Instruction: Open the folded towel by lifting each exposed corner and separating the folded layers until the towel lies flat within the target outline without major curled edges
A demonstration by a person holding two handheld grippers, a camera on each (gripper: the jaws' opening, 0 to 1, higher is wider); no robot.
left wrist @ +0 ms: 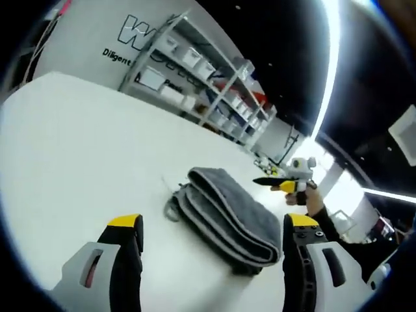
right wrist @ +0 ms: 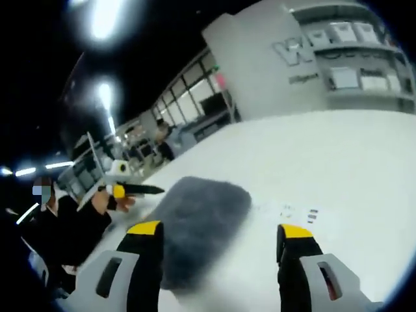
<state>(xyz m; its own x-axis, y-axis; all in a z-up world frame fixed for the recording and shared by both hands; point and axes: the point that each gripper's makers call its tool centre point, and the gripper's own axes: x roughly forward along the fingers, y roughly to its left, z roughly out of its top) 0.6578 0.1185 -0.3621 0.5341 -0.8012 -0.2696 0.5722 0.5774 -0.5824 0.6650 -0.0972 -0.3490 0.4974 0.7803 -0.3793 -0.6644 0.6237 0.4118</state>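
On the white counter [left wrist: 78, 149], a folded grey terry towel [left wrist: 224, 211] is lying; left tool [left wrist: 211, 237] and right tool [right wrist: 220, 237] are hovering near it, jaws apart, gripping nothing.

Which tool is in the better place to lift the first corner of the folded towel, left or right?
Probably the right tool: its open jaws already sit over the towel. The left tool, also open, sees the towel a bit farther ahead.

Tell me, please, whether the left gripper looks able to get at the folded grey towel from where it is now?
Probably yes. The left gripper is open, and the folded towel lies on the white table just ahead, between its jaws, with nothing in between. The right gripper hovers beyond the towel, clear of that path.
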